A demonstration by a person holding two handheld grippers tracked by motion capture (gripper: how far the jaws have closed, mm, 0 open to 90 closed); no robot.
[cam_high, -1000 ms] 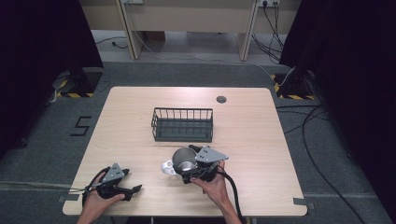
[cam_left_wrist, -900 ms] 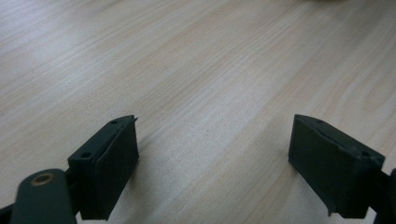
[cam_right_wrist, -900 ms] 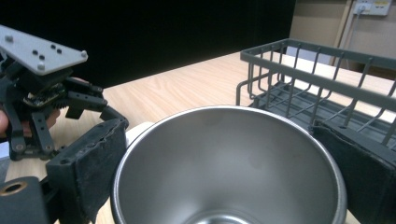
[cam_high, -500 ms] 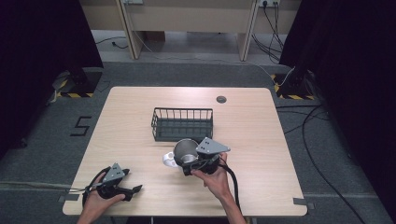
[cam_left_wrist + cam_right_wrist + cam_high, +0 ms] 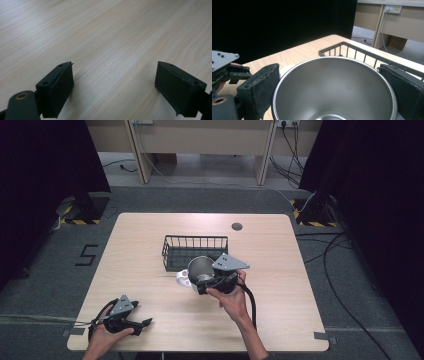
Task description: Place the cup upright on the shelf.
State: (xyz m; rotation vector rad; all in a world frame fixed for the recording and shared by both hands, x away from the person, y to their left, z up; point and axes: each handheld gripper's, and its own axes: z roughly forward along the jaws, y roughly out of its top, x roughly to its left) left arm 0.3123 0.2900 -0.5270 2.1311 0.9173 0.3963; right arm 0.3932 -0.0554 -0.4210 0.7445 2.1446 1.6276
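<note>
The jaws of the right gripper [image 5: 332, 92] are squeezed on both sides of a shiny metal cup [image 5: 334, 90], holding it up off the tabletop [image 5: 150, 245], just in front of the black wire basket [image 5: 195, 251]. I think the cup goes in the basket next, so keep the squeeze firm, lift it clear over the basket's rim, then lower it gently. A white thing [image 5: 183, 279] lies beside the cup. The left gripper [image 5: 145, 322] rests near the tabletop's front edge, jaws wide apart and holding nothing.
</note>
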